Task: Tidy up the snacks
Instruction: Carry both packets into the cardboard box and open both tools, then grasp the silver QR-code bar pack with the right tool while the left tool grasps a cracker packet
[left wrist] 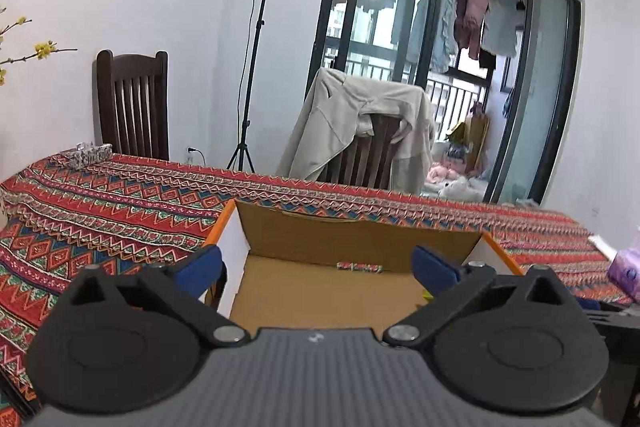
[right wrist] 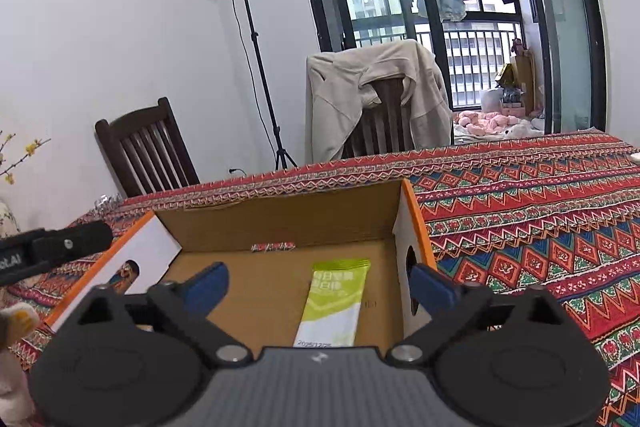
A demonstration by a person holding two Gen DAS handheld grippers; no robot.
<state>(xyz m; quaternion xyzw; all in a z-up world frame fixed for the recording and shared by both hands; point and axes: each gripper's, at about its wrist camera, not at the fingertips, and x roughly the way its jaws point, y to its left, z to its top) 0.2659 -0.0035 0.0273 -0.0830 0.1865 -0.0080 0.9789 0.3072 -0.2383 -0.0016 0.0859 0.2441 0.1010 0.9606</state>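
Observation:
An open cardboard box [left wrist: 360, 231] with orange edges and white side walls stands on the patterned tablecloth; it also shows in the right wrist view [right wrist: 280, 223]. A green and white snack packet [right wrist: 334, 301] lies flat on the box floor. My left gripper [left wrist: 318, 267] is open and empty, with its blue fingertips over the box's near edge. My right gripper [right wrist: 318, 285] is open and empty, just above and astride the green packet. The left gripper's black body [right wrist: 56, 247] shows at the left of the right wrist view.
Red patterned tablecloth [right wrist: 540, 227] covers the table. Two dark wooden chairs [left wrist: 134, 107] stand behind it, one draped with a beige jacket [right wrist: 376, 99]. A light stand [right wrist: 256, 47] is by the wall. A purple tissue pack [left wrist: 624, 271] lies at the right. A small patterned box [left wrist: 90, 153] sits far left.

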